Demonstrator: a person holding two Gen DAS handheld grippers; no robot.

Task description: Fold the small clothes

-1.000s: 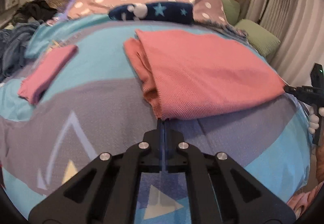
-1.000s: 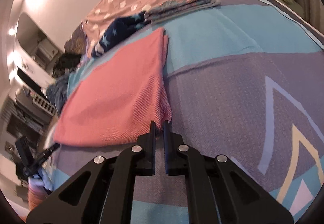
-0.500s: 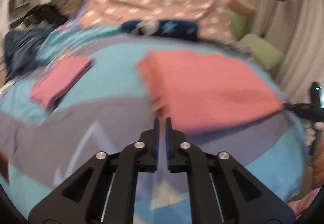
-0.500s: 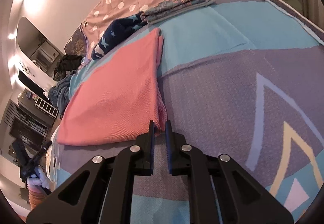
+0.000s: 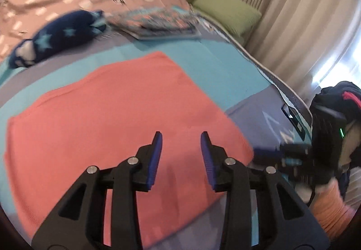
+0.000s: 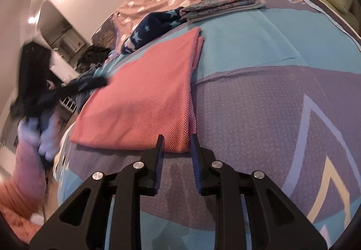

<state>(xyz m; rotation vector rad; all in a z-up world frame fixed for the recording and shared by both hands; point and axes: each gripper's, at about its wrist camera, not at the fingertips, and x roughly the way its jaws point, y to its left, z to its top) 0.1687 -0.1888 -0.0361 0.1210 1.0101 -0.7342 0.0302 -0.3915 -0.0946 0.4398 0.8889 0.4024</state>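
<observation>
Our left tool (image 5: pixel 181 134) hovers over the pink cloth (image 5: pixel 117 114) on the bed (image 6: pixel 270 92), jaws opening, nothing clamped. Our right tool (image 6: pixel 176 137) opens too, straddling the cloth's near corner.

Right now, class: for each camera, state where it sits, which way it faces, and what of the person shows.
Left wrist: on the left gripper, looking down over the pink cloth; jaws opening, empty; the right gripper at right.
Right wrist: on the right gripper, at the cloth's near corner; jaws opening; blurred gloved hand at left.
Shared: cloth, star garment, bedspread.

Folded cloth (image 6: pixel 144 101) lies on the bedspread (image 6: pixel 259 103).
</observation>
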